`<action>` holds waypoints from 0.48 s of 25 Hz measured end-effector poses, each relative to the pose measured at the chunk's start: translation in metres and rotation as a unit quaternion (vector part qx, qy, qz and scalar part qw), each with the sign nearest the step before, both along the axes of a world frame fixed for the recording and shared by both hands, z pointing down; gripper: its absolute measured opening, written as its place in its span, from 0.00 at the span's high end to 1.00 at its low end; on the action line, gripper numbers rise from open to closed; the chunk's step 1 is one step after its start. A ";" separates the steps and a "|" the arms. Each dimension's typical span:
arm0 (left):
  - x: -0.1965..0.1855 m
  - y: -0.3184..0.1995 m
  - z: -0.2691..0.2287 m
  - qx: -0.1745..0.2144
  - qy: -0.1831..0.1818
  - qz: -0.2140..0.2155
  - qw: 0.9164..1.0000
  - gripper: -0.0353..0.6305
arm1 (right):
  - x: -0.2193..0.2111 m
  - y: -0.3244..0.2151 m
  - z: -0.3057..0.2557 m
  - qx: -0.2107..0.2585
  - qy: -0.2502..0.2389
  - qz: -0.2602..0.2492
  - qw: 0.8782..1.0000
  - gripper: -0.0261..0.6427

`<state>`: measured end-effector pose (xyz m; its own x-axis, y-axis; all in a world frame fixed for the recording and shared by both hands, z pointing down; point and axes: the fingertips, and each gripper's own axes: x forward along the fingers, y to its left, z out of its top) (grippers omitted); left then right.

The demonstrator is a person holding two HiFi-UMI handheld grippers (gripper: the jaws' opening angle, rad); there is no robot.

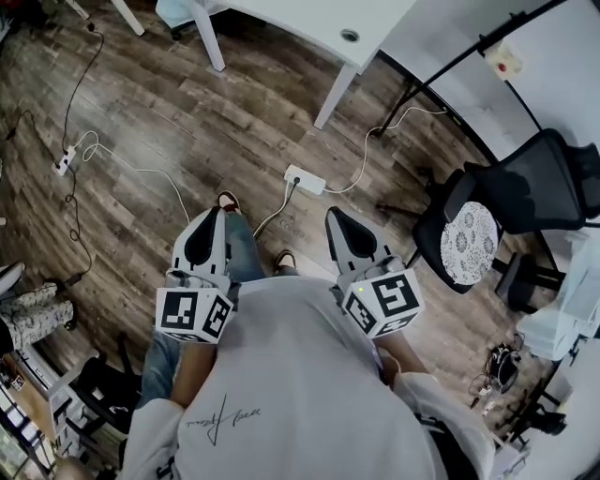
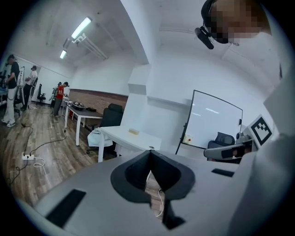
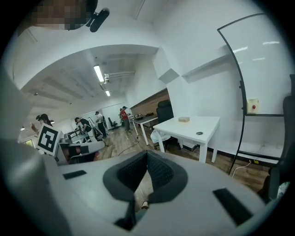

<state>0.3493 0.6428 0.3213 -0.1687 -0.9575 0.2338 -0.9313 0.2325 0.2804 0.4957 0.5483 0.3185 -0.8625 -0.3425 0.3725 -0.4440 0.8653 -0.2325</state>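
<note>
Left gripper [image 1: 211, 217] and right gripper [image 1: 334, 217]: grey bodies, black pads, black-and-white square markers.
Floor [image 1: 169, 122]: brown wood-grain planks.
Table [image 1: 309, 23]: white.
Chair [image 1: 534, 187]: black.
Cushion [image 1: 467, 242]: white, grey floral pattern.
Power strip [image 1: 305, 179]: white.

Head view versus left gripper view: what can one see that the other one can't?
Only the head view shows the person's shoes and the round patterned cushion on the black chair. Only the left gripper view shows ceiling lights and people standing far off. Both show the white table, the wooden floor and the shut left tongs.
</note>
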 end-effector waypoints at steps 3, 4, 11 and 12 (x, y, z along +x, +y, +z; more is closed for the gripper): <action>-0.029 -0.022 0.001 -0.001 -0.002 0.014 1.000 0.94 | -0.031 -0.018 -0.004 0.004 0.002 -0.001 1.000 0.95; -0.039 -0.030 0.001 -0.003 -0.002 0.019 1.000 0.94 | -0.042 -0.025 -0.006 0.007 0.004 0.000 1.000 0.95; -0.130 -0.067 -0.008 -0.004 0.002 0.041 0.999 0.94 | -0.137 -0.062 -0.018 0.024 0.018 0.009 1.000 0.95; -0.143 -0.071 -0.010 -0.003 0.001 0.043 0.999 0.94 | -0.149 -0.065 -0.020 0.025 0.019 0.010 0.999 0.95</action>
<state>0.2065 0.5719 0.3112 -0.0849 -0.9671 0.2398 -0.9471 0.1531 0.2820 0.3463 0.4829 0.2982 -0.8406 -0.3782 0.3879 -0.4692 0.8661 -0.1723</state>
